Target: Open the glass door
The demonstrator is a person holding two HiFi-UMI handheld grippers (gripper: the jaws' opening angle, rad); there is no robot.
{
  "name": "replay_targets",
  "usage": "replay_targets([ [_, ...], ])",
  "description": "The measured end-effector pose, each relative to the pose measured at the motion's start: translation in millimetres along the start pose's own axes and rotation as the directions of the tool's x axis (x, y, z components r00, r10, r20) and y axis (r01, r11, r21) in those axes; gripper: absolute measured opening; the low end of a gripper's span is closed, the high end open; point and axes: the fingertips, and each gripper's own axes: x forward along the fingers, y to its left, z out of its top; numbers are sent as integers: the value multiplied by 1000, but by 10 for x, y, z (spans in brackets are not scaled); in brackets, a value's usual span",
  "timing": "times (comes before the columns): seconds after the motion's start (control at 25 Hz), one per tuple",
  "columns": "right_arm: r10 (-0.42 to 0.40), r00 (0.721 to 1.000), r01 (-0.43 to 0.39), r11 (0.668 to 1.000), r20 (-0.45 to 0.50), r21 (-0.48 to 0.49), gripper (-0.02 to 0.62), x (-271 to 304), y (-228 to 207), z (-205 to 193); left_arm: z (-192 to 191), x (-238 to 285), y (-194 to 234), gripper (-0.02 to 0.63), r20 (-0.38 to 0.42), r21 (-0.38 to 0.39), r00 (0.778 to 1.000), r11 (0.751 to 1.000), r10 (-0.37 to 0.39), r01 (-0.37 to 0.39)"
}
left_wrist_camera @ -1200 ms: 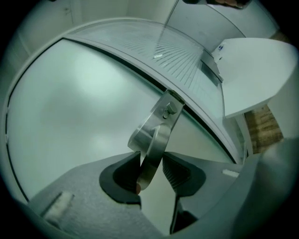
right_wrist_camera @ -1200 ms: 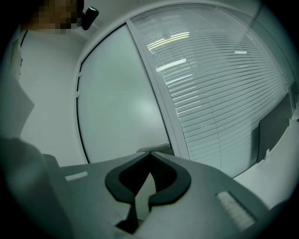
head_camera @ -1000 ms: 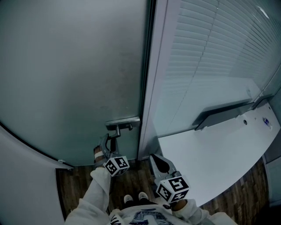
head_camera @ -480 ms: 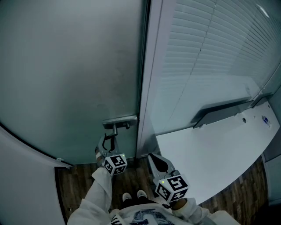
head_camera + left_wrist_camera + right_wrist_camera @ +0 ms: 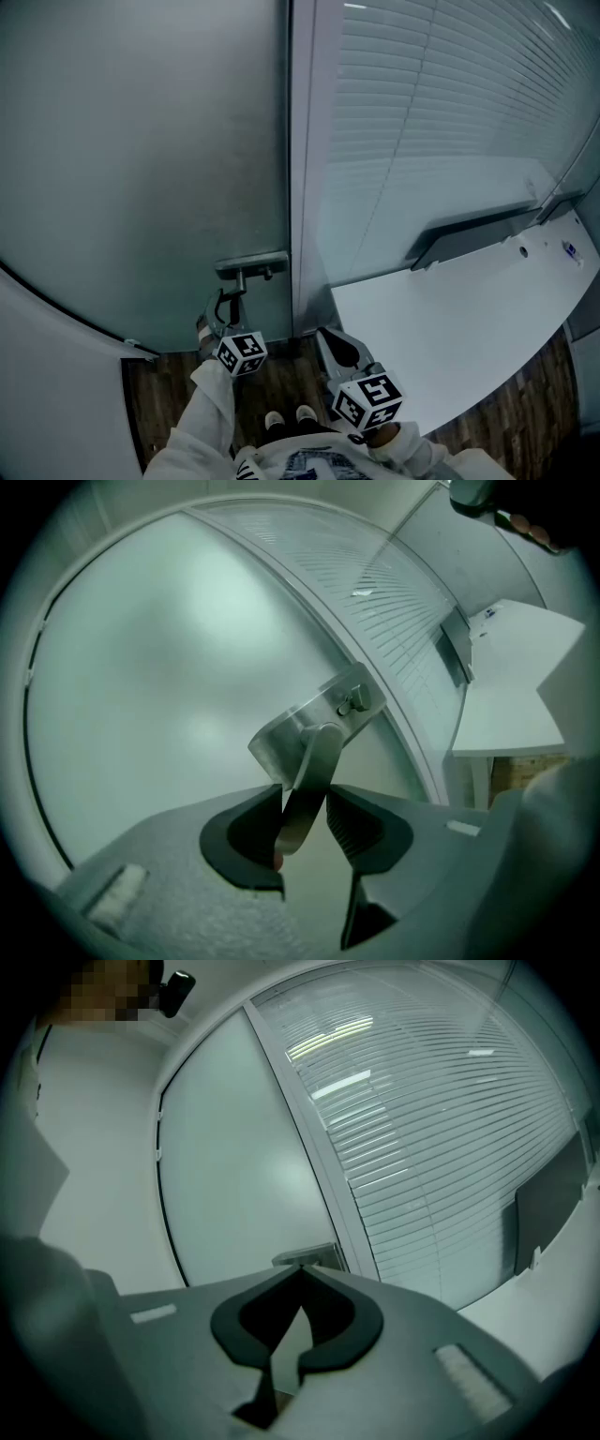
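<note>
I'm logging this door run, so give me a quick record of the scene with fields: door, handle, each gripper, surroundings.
door: frosted glass door, appears shut against its frame
handle: metal door handle near the door's right edge in the head view
left gripper: closed on the door handle's lever
right gripper: shut, empty, held back from the door
surroundings: blinds and a white desk to the right

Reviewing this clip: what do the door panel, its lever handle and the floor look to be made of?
Door panel: apparently frosted glass, an even, milky, matte grey-green sheet with nothing visible through it.
Lever handle: metal, probably brushed steel or aluminium, silvery with a soft, streaky sheen.
Floor: dark wood or a wood-look laminate. Grain and plank seams show, but the pictures cannot tell which.
</note>
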Motion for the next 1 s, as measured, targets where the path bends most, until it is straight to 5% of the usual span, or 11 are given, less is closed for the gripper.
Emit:
replay_targets([
  [0.76, 97, 995, -95, 994, -24, 49, 3, -159, 114, 3, 123, -383, 137, 141, -74, 251, 997, 968, 20, 0],
  [1.0, 89, 996, -88, 996, -23, 36, 3, -202, 199, -90, 107, -587, 99, 143, -47, 405, 998, 914, 34, -13],
])
